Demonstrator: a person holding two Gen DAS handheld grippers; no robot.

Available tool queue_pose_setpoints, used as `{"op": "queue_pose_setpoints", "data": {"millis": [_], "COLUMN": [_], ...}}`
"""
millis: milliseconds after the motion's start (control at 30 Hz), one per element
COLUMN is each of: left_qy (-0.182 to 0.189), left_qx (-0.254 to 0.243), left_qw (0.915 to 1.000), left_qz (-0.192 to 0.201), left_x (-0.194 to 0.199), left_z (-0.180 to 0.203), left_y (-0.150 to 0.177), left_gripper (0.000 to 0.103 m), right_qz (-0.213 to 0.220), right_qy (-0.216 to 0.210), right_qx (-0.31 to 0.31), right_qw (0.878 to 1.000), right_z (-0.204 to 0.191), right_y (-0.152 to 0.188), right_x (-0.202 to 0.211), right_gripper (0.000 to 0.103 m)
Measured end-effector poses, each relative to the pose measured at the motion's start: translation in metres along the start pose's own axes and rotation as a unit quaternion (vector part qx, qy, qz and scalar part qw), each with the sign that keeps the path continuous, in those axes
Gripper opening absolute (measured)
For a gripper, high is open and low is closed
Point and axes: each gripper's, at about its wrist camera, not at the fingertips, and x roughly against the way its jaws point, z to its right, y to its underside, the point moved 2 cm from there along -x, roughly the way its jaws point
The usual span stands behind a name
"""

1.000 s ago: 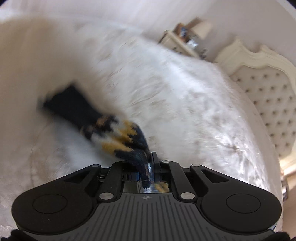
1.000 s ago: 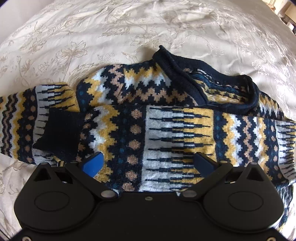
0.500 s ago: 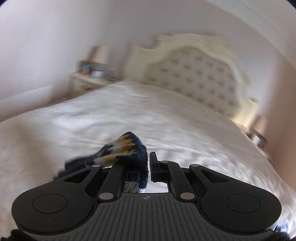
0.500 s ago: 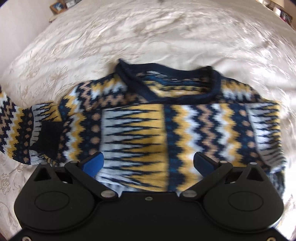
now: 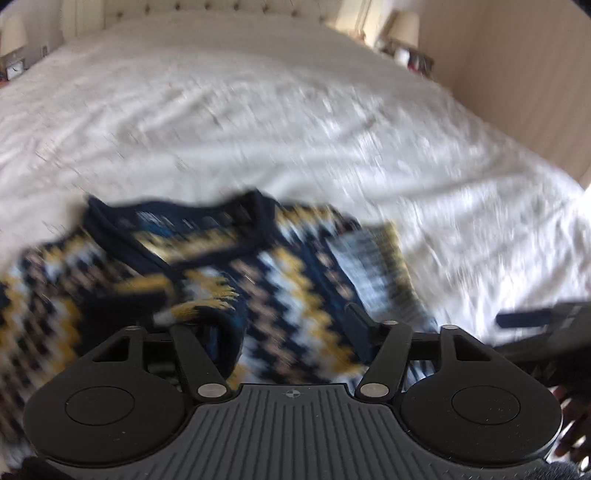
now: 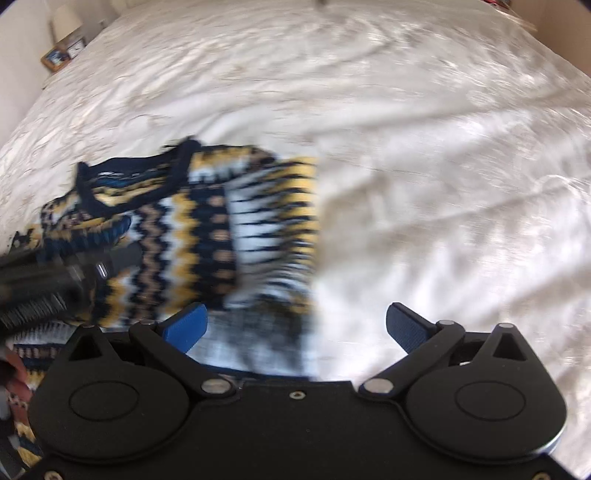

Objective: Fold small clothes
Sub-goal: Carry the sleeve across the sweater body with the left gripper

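While both tools (image 5: 273,325) (image 6: 295,326) gape, sweater (image 6: 207,229) lies on bedspread (image 6: 424,147).

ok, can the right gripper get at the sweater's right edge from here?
Probably yes. The right gripper is open, with the sweater edge lying between its fingers on the bedspread. Nothing sits in the way, though blur hides exact contact.

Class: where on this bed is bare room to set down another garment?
Free: the bedspread right of the sweater, and beyond its collar toward the headboard. Crowded: the near left, where the left tool and right tool hover over the sweater.
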Motion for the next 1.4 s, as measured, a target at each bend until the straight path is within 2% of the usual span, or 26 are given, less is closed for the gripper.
{"op": "queue_pose_setpoints", "data": {"millis": [100, 200, 267, 333, 367, 433, 500, 567, 667, 733, 867, 1033, 1167, 1300, 1400], "left_qy": [0.019, 0.034, 0.011, -0.029, -0.033, -0.013, 0.023, 0.078, 0.124, 0.132, 0.139, 0.153, 0.131, 0.075, 0.031], "left_qx": [0.014, -0.003, -0.037, -0.08, -0.096, -0.106, -0.098, -0.053, 0.02, 0.033, 0.016, -0.01, -0.02, -0.002, 0.025], "left_qw": [0.9997, 0.9994, 0.9992, 0.9959, 0.9942, 0.9932, 0.9935, 0.9939, 0.9912, 0.9901, 0.9894, 0.9872, 0.9909, 0.9971, 0.9992], "left_qz": [0.004, 0.007, -0.009, -0.029, -0.036, -0.046, -0.052, -0.057, -0.04, -0.035, -0.037, -0.043, -0.023, 0.006, 0.008], "left_x": [0.0, -0.001, -0.007, -0.012, -0.016, -0.017, -0.019, -0.019, -0.007, 0.001, 0.01, 0.028, 0.056, 0.066, 0.054], "left_z": [0.007, 0.014, 0.022, 0.032, 0.031, 0.03, 0.02, 0.004, -0.019, -0.029, -0.038, -0.048, -0.072, -0.109, -0.143], "left_y": [0.005, 0.001, -0.003, -0.004, -0.002, 0.004, 0.013, 0.024, 0.032, 0.034, 0.038, 0.051, 0.054, 0.033, 0.016], "left_gripper": [0.076, 0.076, 0.076, 0.076, 0.076, 0.076, 0.076, 0.076, 0.076, 0.076, 0.076, 0.076, 0.076, 0.076, 0.076], "right_qz": [0.004, 0.008, 0.007, 0.013, 0.017, 0.028, 0.037, 0.047, 0.044, 0.026, -0.021, -0.068, -0.061, -0.027, 0.019], "right_qy": [0.001, 0.003, 0.013, 0.011, 0.016, 0.017, -0.001, -0.01, -0.022, -0.037, -0.053, -0.017, 0.03, 0.059, 0.048], "right_qx": [0.001, 0.001, 0.002, -0.002, -0.003, 0.002, 0.012, 0.026, 0.052, 0.079, 0.155, 0.226, 0.257, 0.222, 0.206], "right_qw": [1.0, 1.0, 1.0, 1.0, 1.0, 0.999, 0.999, 0.999, 0.997, 0.996, 0.986, 0.972, 0.964, 0.973, 0.977], "right_z": [0.018, 0.025, 0.026, 0.028, 0.028, 0.023, 0.013, -0.005, -0.032, -0.054, -0.097, -0.126, -0.126, -0.121, -0.123], "right_y": [-0.002, -0.006, -0.009, -0.012, -0.014, -0.021, -0.031, -0.042, -0.055, -0.059, -0.063, -0.055, -0.043, -0.039, -0.034], "right_x": [0.003, 0.006, 0.006, 0.01, 0.012, 0.018, 0.024, 0.028, 0.028, 0.018, -0.018, -0.065, -0.075, -0.062, -0.038], "right_gripper": [0.103, 0.103, 0.103, 0.103, 0.103, 0.103, 0.103, 0.103, 0.103, 0.103, 0.103, 0.103, 0.103, 0.103, 0.103]}}
